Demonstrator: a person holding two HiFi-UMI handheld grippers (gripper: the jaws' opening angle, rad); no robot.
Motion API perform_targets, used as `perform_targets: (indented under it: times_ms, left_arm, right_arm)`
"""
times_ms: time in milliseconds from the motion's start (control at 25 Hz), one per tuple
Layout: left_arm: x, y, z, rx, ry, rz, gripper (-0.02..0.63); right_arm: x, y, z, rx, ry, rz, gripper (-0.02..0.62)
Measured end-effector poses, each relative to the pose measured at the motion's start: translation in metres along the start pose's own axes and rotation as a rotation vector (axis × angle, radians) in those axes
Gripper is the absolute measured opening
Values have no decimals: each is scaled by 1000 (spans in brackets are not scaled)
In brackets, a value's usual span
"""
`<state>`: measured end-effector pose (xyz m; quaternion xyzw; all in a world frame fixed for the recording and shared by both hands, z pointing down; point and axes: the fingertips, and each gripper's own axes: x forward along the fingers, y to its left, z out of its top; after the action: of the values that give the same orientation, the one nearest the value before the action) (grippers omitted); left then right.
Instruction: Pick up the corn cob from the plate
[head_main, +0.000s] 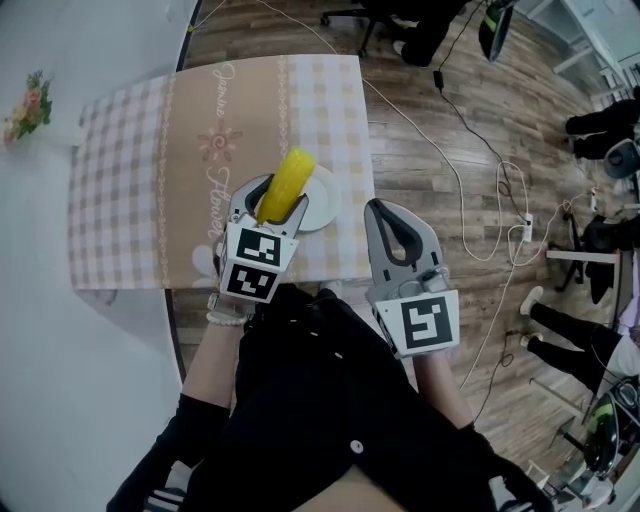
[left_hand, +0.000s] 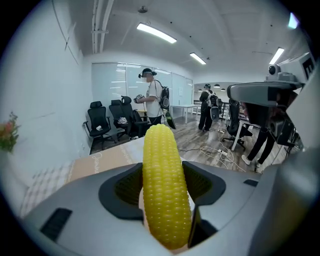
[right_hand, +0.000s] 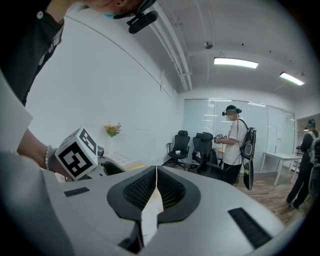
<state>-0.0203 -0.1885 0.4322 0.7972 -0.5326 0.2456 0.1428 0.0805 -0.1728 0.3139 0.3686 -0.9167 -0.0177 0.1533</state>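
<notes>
Corn cob (head_main: 286, 184) sits pinched lengthwise between the jaws of our left claw (head_main: 274, 203), over the white plate (head_main: 323, 208) near the edge of the checked surface (head_main: 120, 190), while our right claw (head_main: 393, 228) hangs just beside it over the wooden floor (head_main: 400, 172), jaws pressed together.
</notes>
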Motion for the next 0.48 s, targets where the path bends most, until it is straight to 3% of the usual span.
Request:
perform_targets:
  times_ms: [480]
  left_arm:
    - [-49,-1,42,45,-103,24,255]
  right_arm:
    - [7,0,25,-29,-48,8,43]
